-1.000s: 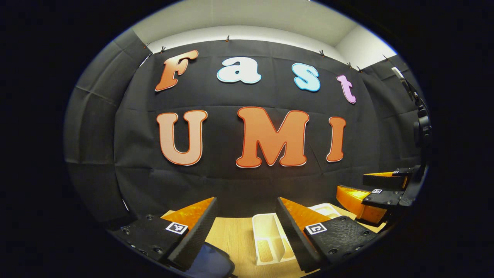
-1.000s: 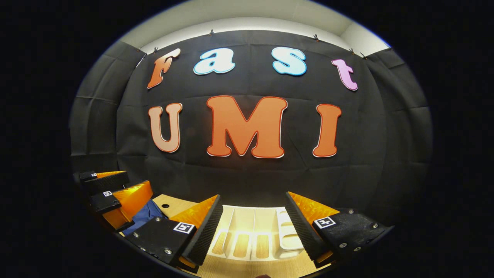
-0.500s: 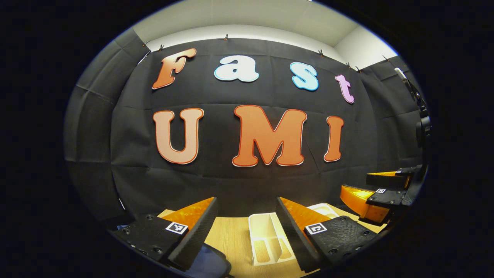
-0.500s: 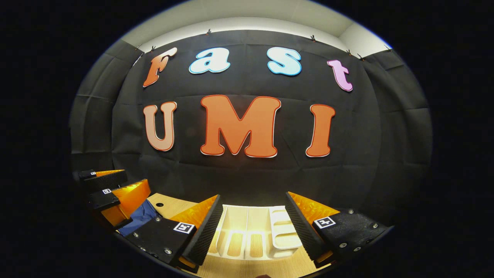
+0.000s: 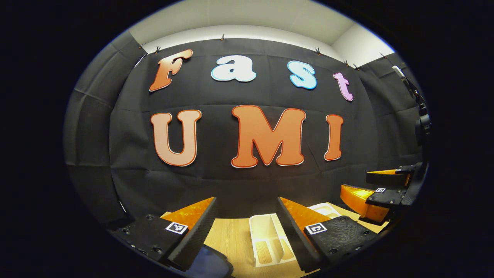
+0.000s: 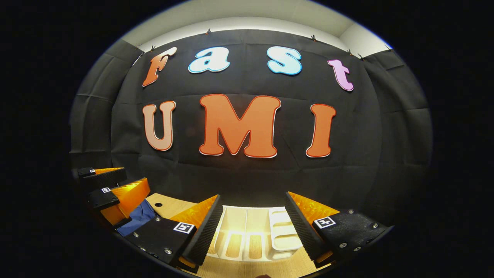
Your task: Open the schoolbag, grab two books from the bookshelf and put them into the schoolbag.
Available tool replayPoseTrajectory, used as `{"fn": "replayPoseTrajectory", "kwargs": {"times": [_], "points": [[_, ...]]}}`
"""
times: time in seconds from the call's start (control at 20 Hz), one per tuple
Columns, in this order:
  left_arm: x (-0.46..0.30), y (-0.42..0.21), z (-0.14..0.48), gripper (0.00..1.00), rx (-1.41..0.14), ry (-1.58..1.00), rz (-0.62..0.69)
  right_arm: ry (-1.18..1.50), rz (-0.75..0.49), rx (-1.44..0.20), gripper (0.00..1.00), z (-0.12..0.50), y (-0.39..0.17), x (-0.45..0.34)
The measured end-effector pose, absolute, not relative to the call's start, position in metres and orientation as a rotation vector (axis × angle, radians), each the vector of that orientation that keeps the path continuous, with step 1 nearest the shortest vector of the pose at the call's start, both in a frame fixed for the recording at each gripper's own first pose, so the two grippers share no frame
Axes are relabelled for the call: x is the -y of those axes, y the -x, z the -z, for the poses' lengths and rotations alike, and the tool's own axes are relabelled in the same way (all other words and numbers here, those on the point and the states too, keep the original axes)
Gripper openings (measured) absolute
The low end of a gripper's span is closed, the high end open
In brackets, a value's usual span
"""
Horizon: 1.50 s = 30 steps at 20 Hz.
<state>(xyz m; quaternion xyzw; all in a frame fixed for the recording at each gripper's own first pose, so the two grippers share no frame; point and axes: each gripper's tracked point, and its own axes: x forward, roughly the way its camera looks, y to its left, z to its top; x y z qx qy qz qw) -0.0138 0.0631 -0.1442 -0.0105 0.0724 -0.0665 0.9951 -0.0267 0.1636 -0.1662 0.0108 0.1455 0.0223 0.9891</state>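
Observation:
A white slotted bookshelf (image 6: 256, 231) stands on the wooden table straight ahead of my right gripper (image 6: 252, 226), whose fingers are open around nothing. No books can be seen in its slots. My left gripper (image 5: 245, 227) is open too, and the same bookshelf (image 5: 268, 239) lies just beyond its fingers. A dark blue schoolbag (image 5: 210, 262) peeks out low beside the left finger. In the right gripper view the schoolbag (image 6: 139, 218) is a blue patch under the left gripper (image 6: 114, 189). The right gripper (image 5: 380, 187) appears far right in the left gripper view.
The light wooden table (image 5: 231, 231) runs up to the black cloth wall close behind the bookshelf. A small round hole (image 6: 158, 204) sits in the table's top near the schoolbag. A dark stand with a cable (image 5: 420, 123) rises at the far right.
Both grippers have drifted slightly, so the bookshelf sits a little lower and nearer in both views. Their fingers stayed open throughout.

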Motion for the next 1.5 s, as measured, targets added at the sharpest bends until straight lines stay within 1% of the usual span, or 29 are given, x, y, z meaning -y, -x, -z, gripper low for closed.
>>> {"fn": "replayPoseTrajectory", "kwargs": {"times": [0.05, 0.15, 0.25, 0.4, 0.6, 0.8, 0.85, 1.0, 1.1, 1.15, 1.2, 1.25, 1.4, 1.45, 1.5], "points": [[-0.063, 0.012, 0.145, 0.94, -0.144, 0.020, 0.133, -0.022, -0.045, -0.291, 0.96, 0.167, 0.025, -0.164], [-0.062, 0.011, 0.144, 0.93, -0.139, 0.019, 0.133, -0.022, -0.047, -0.292, 0.96, 0.168, 0.024, -0.163], [-0.061, 0.009, 0.144, 0.94, -0.135, 0.019, 0.131, -0.018, -0.047, -0.289, 0.96, 0.169, 0.022, -0.162], [-0.058, 0.005, 0.147, 0.93, -0.138, 0.023, 0.135, -0.013, -0.041, -0.286, 0.96, 0.170, 0.020, -0.161], [-0.052, 0.003, 0.148, 0.94, -0.137, 0.023, 0.146, -0.012, -0.037, -0.292, 0.96, 0.172, 0.019, -0.156], [-0.051, 0.001, 0.147, 0.94, -0.128, 0.019, 0.148, -0.014, -0.028, -0.291, 0.96, 0.173, 0.019, -0.154], [-0.051, 0.002, 0.146, 0.93, -0.127, 0.017, 0.149, -0.015, -0.025, -0.287, 0.96, 0.173, 0.019, -0.152], [-0.047, 0.001, 0.146, 0.94, -0.124, 0.023, 0.162, -0.016, -0.020, -0.281, 0.96, 0.172, 0.019, -0.153], [-0.048, 0.001, 0.147, 0.93, -0.128, 0.019, 0.163, -0.015, -0.020, -0.284, 0.96, 0.173, 0.021, -0.154], [-0.047, 0.003, 0.147, 0.94, -0.127, 0.022, 0.163, -0.014, -0.022, -0.286, 0.96, 0.174, 0.021, -0.153], [-0.047, 0.003, 0.146, 0.93, -0.126, 0.023, 0.163, -0.014, -0.022, -0.286, 0.96, 0.174, 0.022, -0.154], [-0.048, 0.005, 0.147, 0.94, -0.129, 0.022, 0.163, -0.013, -0.022, -0.288, 0.96, 0.174, 0.021, -0.153], [-0.046, 0.004, 0.152, 0.93, -0.145, 0.024, 0.167, -0.014, -0.024, -0.290, 0.96, 0.175, 0.024, -0.155], [-0.045, 0.004, 0.152, 0.95, -0.149, 0.025, 0.169, -0.014, -0.024, -0.291, 0.96, 0.176, 0.024, -0.154], [-0.045, 0.005, 0.153, 0.94, -0.150, 0.023, 0.170, -0.013, -0.024, -0.292, 0.96, 0.176, 0.024, -0.154]]}}
